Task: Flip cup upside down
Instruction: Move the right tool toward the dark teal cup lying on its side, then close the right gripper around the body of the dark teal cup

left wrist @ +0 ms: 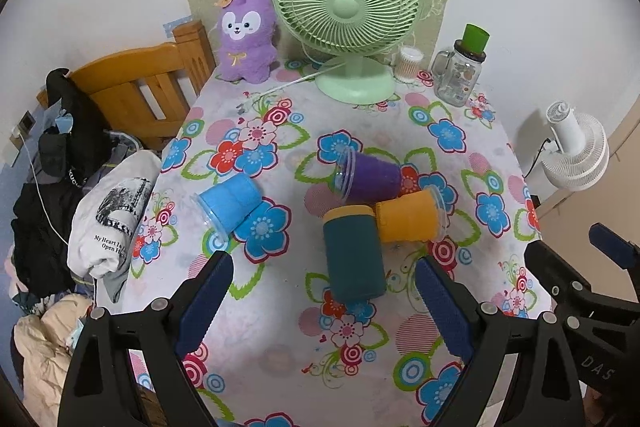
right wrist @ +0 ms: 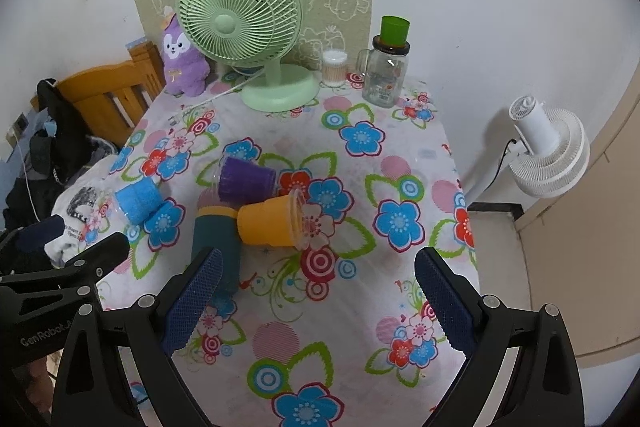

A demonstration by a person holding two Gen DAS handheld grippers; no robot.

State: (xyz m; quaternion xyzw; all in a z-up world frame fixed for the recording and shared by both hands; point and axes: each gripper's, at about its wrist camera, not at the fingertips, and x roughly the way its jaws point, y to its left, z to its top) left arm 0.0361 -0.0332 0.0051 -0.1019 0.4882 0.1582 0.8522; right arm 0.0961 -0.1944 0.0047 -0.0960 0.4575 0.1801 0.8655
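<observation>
While both my left gripper (left wrist: 324, 301) and right gripper (right wrist: 318, 301) hover open and empty, 4 cups lie sideways mid-frame; approach stage, next grasp the orange cup (right wrist: 269, 223).

We hold our left gripper (left wrist: 324, 301) low at the near side, its blue-padded fingers (left wrist: 206, 301) spread wide with nothing between them. Our right gripper (right wrist: 318, 301) sits just to its right, level with it, fingers (right wrist: 444, 301) equally wide apart and gripping nothing.
</observation>
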